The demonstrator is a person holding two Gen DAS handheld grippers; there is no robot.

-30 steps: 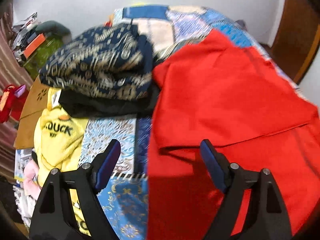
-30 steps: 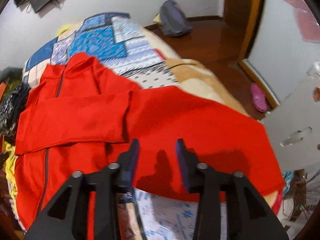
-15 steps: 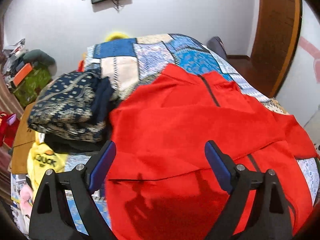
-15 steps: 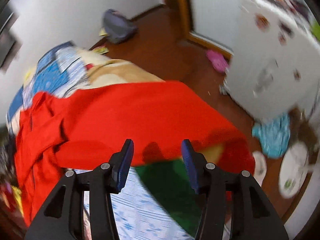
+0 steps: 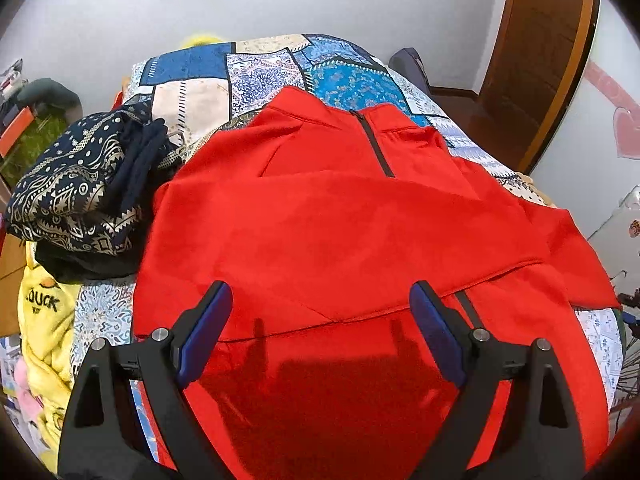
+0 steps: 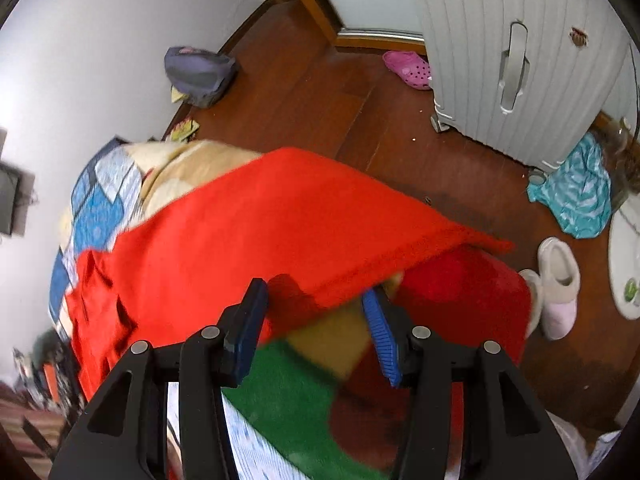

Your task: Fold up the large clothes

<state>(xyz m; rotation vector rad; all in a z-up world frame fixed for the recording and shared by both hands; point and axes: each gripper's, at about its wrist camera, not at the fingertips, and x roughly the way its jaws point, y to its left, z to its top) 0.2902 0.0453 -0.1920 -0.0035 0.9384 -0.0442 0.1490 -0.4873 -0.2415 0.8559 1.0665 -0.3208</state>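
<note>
A large red zip-neck top (image 5: 340,220) lies spread on the patchwork bedspread (image 5: 264,68), with one sleeve folded across its body. My left gripper (image 5: 320,320) is open and empty just above the top's lower part. In the right wrist view the red top's other sleeve (image 6: 280,224) hangs over the bed's edge. My right gripper (image 6: 316,316) is open, with its fingertips at the sleeve's hem, holding nothing.
A folded navy patterned cloth (image 5: 76,188) and a yellow garment (image 5: 44,312) lie left of the red top. On the wooden floor (image 6: 320,92) are a white suitcase (image 6: 520,52), slippers (image 6: 556,284), a pink shoe (image 6: 408,68), a teal cloth (image 6: 576,192) and a grey bag (image 6: 200,76).
My left gripper has swung right, from the bedspread's edge to over the red top. My right gripper has moved right to the sleeve end at the bed's edge and opened wider.
</note>
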